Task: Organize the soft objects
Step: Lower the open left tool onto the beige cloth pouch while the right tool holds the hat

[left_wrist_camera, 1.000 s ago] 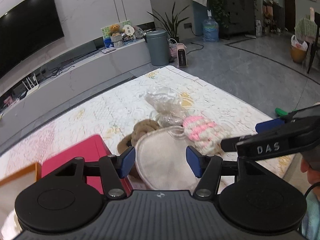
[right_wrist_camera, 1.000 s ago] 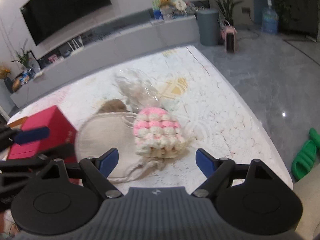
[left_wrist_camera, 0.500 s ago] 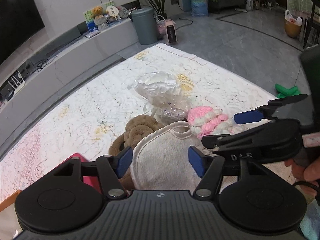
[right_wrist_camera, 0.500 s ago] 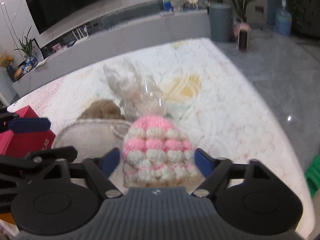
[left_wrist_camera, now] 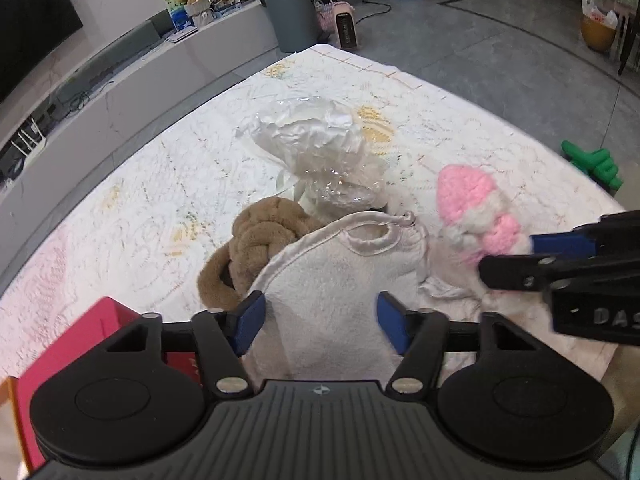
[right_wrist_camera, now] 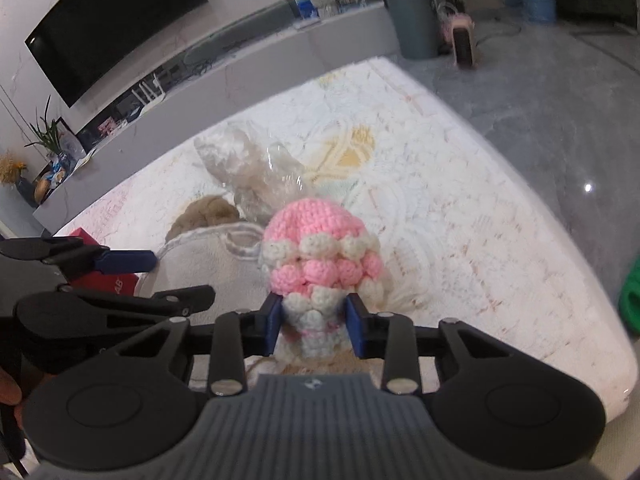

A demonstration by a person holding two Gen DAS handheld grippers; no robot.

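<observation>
Since a moment ago the right gripper (right_wrist_camera: pixel 313 323) has narrowed: its closing blue jaws now pinch the base of the pink-and-cream crocheted pouch (right_wrist_camera: pixel 320 256), bobbly and rounded. Beside it the left gripper (left_wrist_camera: pixel 320 317) hovers over the cream terry bib (left_wrist_camera: pixel 332 280), its closing jaws apart with nothing gripped. Beyond lie a brown braided plush (left_wrist_camera: pixel 256 240) and a crinkled clear bag (left_wrist_camera: pixel 316 148) on the table's quilted white cloth (left_wrist_camera: pixel 160 184); grey floor surrounds.

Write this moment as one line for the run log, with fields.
left gripper: jaws closing, astride cream cloth | right gripper: jaws closing on pink pouch | brown plush: untouched
</observation>
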